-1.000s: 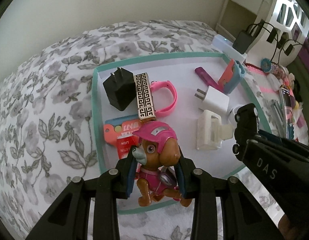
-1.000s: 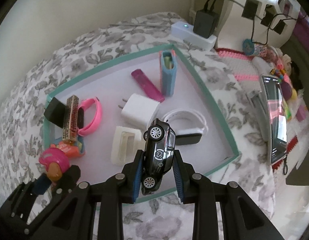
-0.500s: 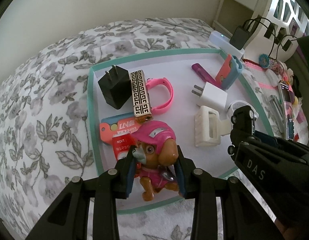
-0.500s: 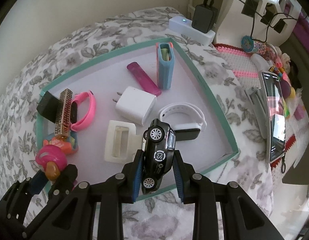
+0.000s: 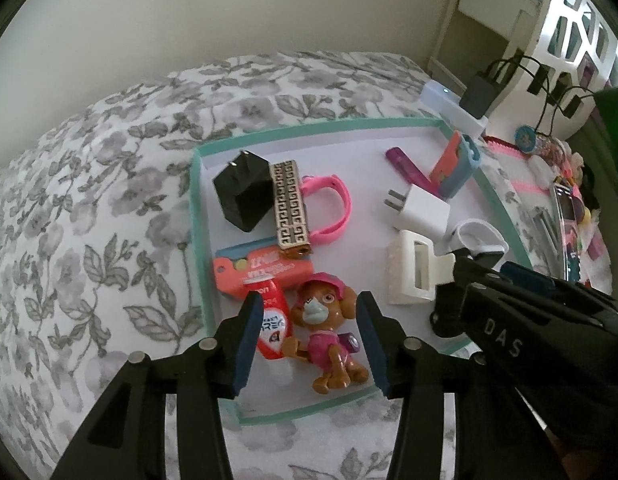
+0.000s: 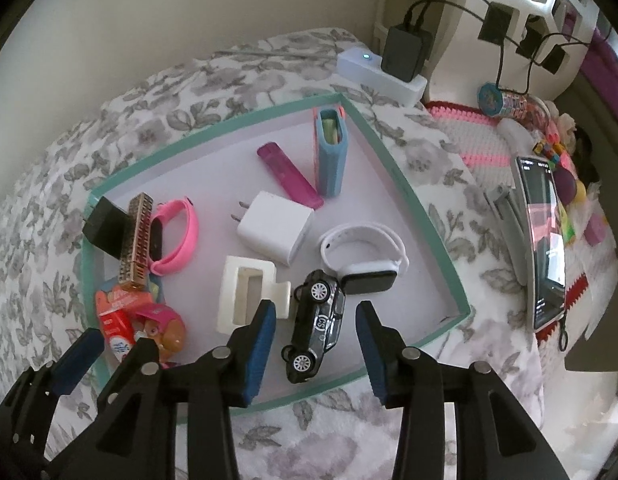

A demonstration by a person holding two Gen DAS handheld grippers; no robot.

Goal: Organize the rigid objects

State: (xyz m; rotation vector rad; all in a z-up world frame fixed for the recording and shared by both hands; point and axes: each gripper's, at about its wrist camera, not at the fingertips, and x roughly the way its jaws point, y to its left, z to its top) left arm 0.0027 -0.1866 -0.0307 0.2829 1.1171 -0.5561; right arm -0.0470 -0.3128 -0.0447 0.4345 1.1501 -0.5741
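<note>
Brown plastic puppy figure in a pink cap and vest lay on its back on the tray floor, at 6 o'clock of the shallow white tray with a teal rim. Left hand-held gripper: jaws opening, pads clear of the puppy on both sides, figure between them. A small red tube lay just beside the puppy at its 9 o'clock, against the left pad.

Black die-cast toy car with white wheels lay on its side on the tray floor near the 5 o'clock edge. Right hand-held gripper: jaws opening, pads apart and not touching the car, car between them.

Around the car: cream plastic hair claw at 9 o'clock, white wristband with a dark screen at 1 o'clock, touching the car's front. White wall charger at 12 o'clock. Black charger, gold patterned bar and pink wristband grouped at the tray's 10 o'clock. The tray sat on a bed with grey floral bedding.
</note>
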